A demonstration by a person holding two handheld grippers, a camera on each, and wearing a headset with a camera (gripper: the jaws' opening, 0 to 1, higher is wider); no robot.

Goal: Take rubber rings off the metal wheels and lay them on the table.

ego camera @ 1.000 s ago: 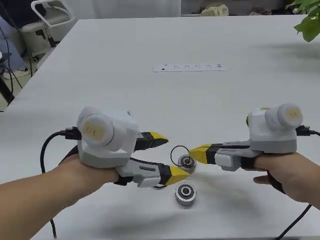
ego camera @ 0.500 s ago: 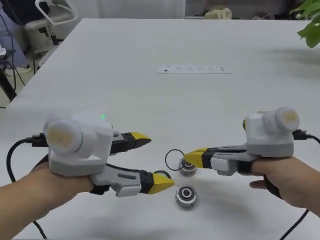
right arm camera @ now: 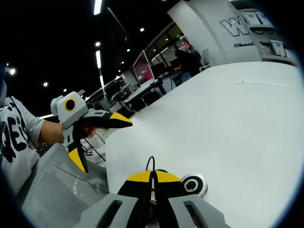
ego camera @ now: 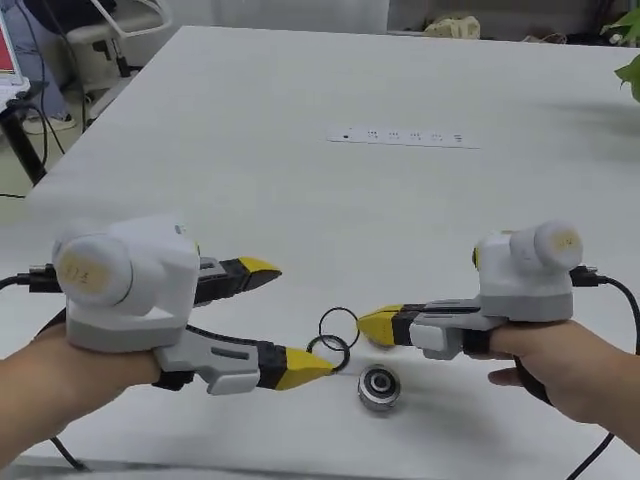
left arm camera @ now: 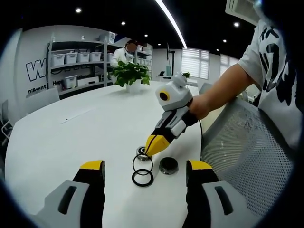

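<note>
Black rubber ring (ego camera: 338, 309) pinched at its edge between fully closed jaws of right gripper (ego camera: 372, 325); whether ring is touching table (ego camera: 300, 150) cannot be told. Second ring (left arm camera: 134, 178) laid flat on table just beside it. One metal wheel (ego camera: 379, 387) set near right jaw tips, other wheel (left arm camera: 141, 152) partly covered by them. Right hand (ego camera: 560, 355) kept low, gripper level, pointed left. Left gripper (ego camera: 280, 318) levelled by left hand (ego camera: 70, 370), jaws spread wide, nothing gripped.
</note>
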